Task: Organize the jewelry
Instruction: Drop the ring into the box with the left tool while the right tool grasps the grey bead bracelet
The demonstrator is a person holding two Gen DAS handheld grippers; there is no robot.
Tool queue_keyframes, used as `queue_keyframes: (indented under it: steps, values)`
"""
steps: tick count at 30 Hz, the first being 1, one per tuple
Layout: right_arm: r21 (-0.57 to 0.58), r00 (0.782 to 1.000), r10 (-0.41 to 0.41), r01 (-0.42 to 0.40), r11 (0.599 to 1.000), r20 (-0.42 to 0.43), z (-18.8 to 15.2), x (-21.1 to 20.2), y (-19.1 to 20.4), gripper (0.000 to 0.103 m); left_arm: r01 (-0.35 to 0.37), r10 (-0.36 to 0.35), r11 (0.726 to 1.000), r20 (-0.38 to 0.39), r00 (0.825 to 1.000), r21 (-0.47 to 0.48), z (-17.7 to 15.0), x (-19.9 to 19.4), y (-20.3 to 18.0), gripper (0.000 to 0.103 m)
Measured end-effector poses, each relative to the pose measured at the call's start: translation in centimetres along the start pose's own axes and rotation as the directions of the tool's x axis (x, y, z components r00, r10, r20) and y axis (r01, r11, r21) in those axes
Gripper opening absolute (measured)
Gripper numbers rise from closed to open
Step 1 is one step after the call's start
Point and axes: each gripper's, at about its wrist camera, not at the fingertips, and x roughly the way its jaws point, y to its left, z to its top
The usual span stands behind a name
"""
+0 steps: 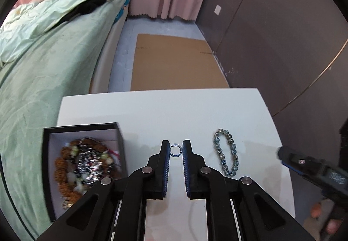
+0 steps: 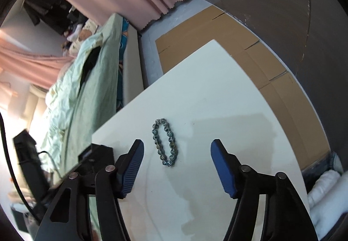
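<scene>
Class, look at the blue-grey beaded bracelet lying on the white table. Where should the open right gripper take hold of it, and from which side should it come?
The beaded bracelet lies flat as a long, narrow loop on the white table, pointing away from the right gripper. Probably best: come down from above, the open fingers straddling the narrow width near the middle, and pinch both strands together. The long sides lie close enough to gather.

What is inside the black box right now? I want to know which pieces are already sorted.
The black box holds a heap of jewelry: a brown bead strand, a silvery chain and pale beads. The left gripper's arm covers the box's near corner, and lower pieces are buried.
</scene>
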Motion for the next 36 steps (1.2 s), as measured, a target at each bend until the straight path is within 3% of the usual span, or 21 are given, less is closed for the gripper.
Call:
queue_keyframes:
  steps: [7,19,21,23,27,28,30,34,36]
  values:
    - [-0.115,0.995,-0.090,0.084,0.990,-0.048,-0.7,3.4,2.7,0.048,0.045,-0.042,0.997,0.046,0.998,-0.067,-0.2,-1.8,3.5,0.012]
    - [-0.222,0.970,-0.240,0.226,0.949,-0.037,-1.3,6.2,4.9,0.036,0.079,-0.070,0.989,0.071,0.995,-0.126,-0.3,-3.7,7.8,0.012]
    - [-0.232,0.964,-0.262,0.247,0.941,-0.040,-1.3,6.6,4.9,0.035,0.075,-0.066,0.988,0.072,0.995,-0.131,-0.1,-3.8,8.3,0.012]
    - [-0.256,0.954,-0.298,0.277,0.926,-0.047,-1.4,7.2,5.1,0.025,0.060,-0.051,0.990,0.071,0.996,-0.129,-0.1,-3.9,8.7,0.012]
    - [-0.312,0.930,-0.368,0.344,0.886,-0.020,-2.0,7.5,6.1,0.017,0.043,-0.037,0.991,0.052,0.998,-0.127,-0.1,-3.7,9.4,0.012]
    - [-0.310,0.930,-0.367,0.342,0.887,-0.023,-2.1,7.5,6.1,0.011,0.037,-0.031,0.991,0.045,0.999,-0.131,-0.2,-3.6,9.6,0.012]
    - [-0.295,0.934,-0.357,0.333,0.895,-0.029,-1.9,7.3,6.0,0.011,0.041,-0.037,0.989,0.032,0.999,-0.140,-0.1,-3.3,10.2,0.012]
    - [-0.238,0.955,-0.295,0.282,0.929,-0.020,-1.6,6.1,5.9,0.010,0.137,-0.141,0.972,-0.008,0.990,-0.188,0.0,-2.7,11.0,0.013]
    - [-0.224,0.965,-0.263,0.257,0.940,0.006,-1.5,5.3,6.5,0.010,0.120,-0.123,0.975,-0.005,0.992,-0.186,-0.1,-2.9,11.1,0.014]
